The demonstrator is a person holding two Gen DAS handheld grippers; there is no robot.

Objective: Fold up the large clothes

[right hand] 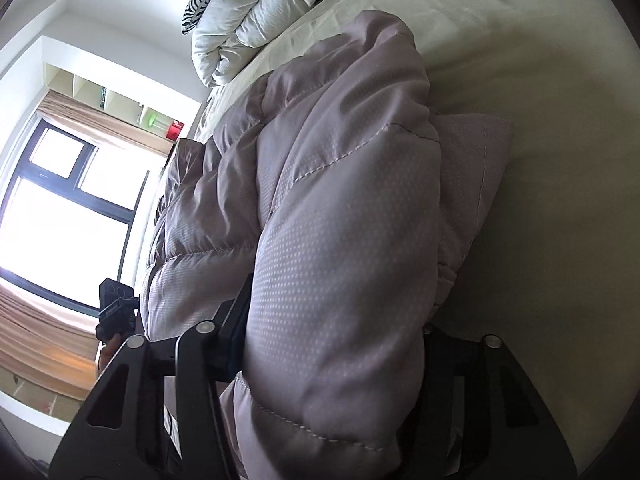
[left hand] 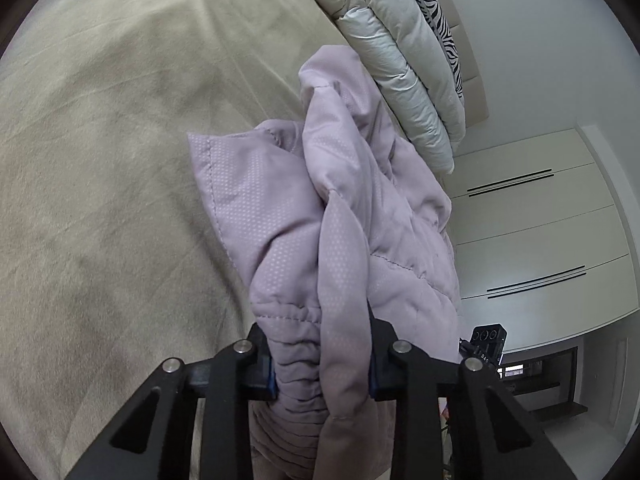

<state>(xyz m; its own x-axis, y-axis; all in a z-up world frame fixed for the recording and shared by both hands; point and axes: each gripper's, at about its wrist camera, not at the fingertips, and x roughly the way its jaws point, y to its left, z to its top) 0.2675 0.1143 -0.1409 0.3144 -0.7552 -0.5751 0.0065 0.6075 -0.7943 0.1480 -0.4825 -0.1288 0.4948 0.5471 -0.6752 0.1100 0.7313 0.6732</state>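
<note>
A pale lilac quilted puffer jacket hangs bunched over the bed. My left gripper is shut on a gathered elastic edge of it, the fabric filling the gap between the black jaws. In the right wrist view the same jacket bulges wide in front of the camera. My right gripper is shut on a thick padded fold of it. The fabric hides the fingertips of both grippers.
A beige bed sheet spreads under the jacket. A folded white duvet and a zebra-print pillow lie at the head of the bed. White wardrobe doors stand beside it. A bright window with curtains is on the other side.
</note>
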